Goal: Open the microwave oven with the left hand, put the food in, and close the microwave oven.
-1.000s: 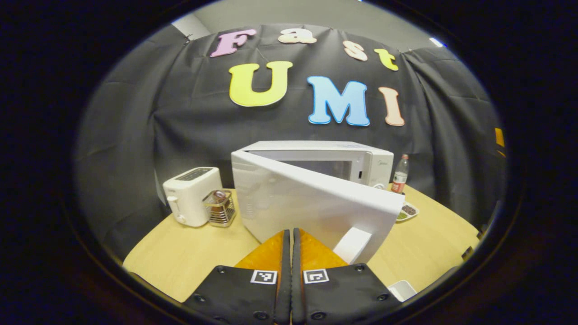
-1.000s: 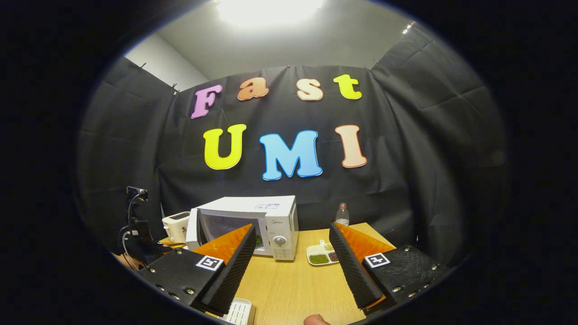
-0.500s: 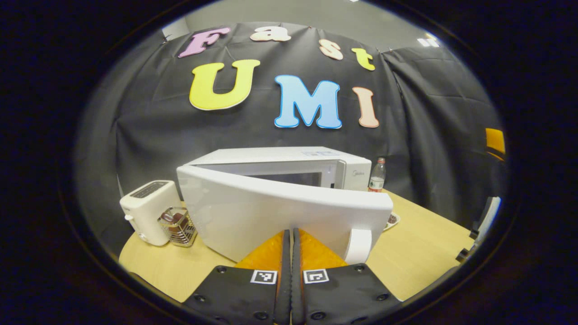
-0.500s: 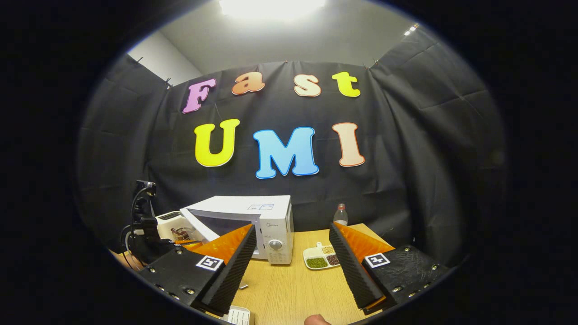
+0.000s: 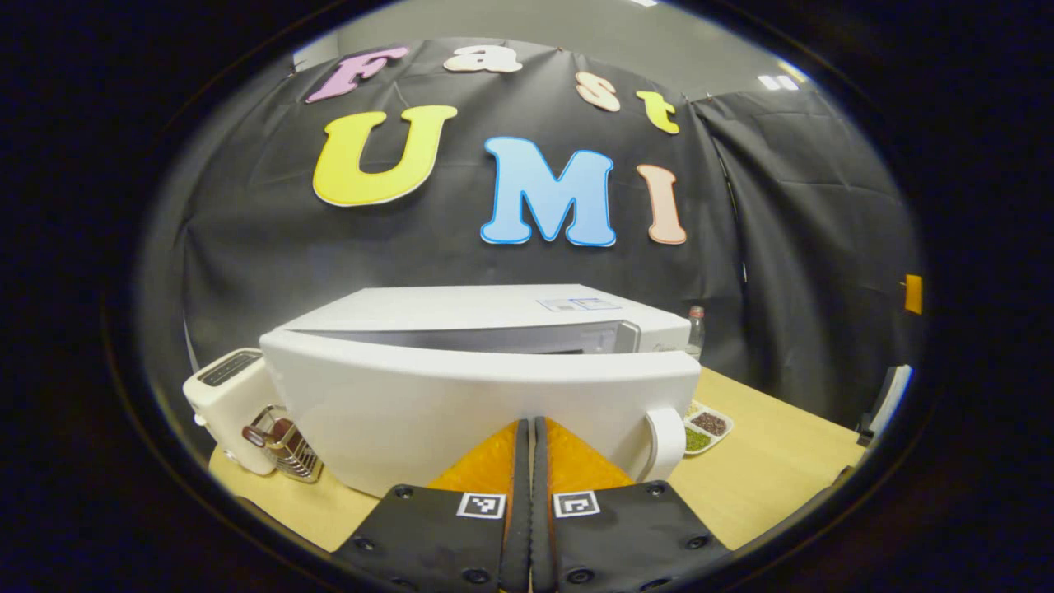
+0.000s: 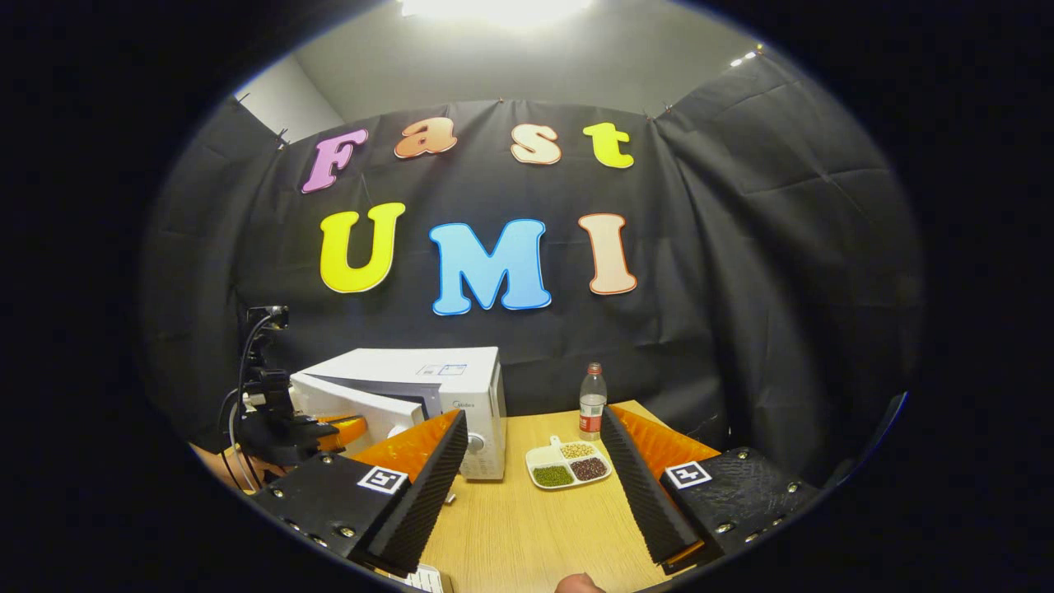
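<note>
The white microwave oven sits on the wooden table, near the black cloth wall. Its door is almost shut – just a thin gap shows along the top. The door's handle is at its right end.

The left gripper is right in front of the door, with its two fingers pressed tight together and nothing between them. I cannot tell if the tips touch the door.

The food – a white tray with green, brown and pale beans – lies on the table just to the right of the microwave. A bottle stands behind the tray.

The right gripper hangs above the table with its fingers spread wide and nothing in them.

A white toaster and a small wire basket sit to the left of the microwave.
</note>
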`<action>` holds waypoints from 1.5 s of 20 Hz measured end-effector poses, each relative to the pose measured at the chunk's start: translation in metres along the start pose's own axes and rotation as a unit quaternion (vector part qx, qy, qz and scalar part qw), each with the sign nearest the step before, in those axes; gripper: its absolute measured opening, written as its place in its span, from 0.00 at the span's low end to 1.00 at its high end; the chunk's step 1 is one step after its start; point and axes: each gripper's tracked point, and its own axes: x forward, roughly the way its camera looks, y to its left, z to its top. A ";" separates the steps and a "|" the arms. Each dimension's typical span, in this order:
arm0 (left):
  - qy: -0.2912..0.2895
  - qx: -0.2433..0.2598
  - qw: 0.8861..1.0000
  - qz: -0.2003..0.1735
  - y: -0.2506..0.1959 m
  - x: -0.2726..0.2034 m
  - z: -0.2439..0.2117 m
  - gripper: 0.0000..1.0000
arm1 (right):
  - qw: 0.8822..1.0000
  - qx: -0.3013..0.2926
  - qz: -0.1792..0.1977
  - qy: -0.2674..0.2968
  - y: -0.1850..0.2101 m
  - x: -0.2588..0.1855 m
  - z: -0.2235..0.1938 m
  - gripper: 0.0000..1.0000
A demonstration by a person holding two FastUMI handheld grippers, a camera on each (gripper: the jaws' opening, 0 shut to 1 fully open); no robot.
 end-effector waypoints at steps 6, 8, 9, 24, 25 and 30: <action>-0.008 0.003 1.000 0.006 0.006 0.028 0.010 0.07 | 1.000 0.000 -0.012 0.014 0.000 0.010 -0.010 0.98; -0.014 0.003 1.000 0.014 0.010 0.035 0.014 0.08 | 1.000 -0.002 -0.011 0.015 0.000 0.010 -0.010 0.98; -0.014 0.005 1.000 0.017 0.012 0.038 0.015 0.08 | 1.000 -0.003 -0.011 0.015 0.000 0.010 -0.010 0.98; -0.028 -0.005 0.999 0.047 0.000 0.033 0.033 0.08 | 1.000 0.001 0.012 0.016 0.005 0.012 -0.003 0.98; -0.038 -0.005 0.998 0.051 0.000 0.023 0.042 0.08 | 1.000 0.005 0.020 0.013 0.007 0.011 0.001 0.98; -0.079 -0.004 0.994 0.071 -0.007 -0.043 0.081 0.11 | 0.998 -0.002 0.055 0.002 0.010 -0.011 0.009 0.98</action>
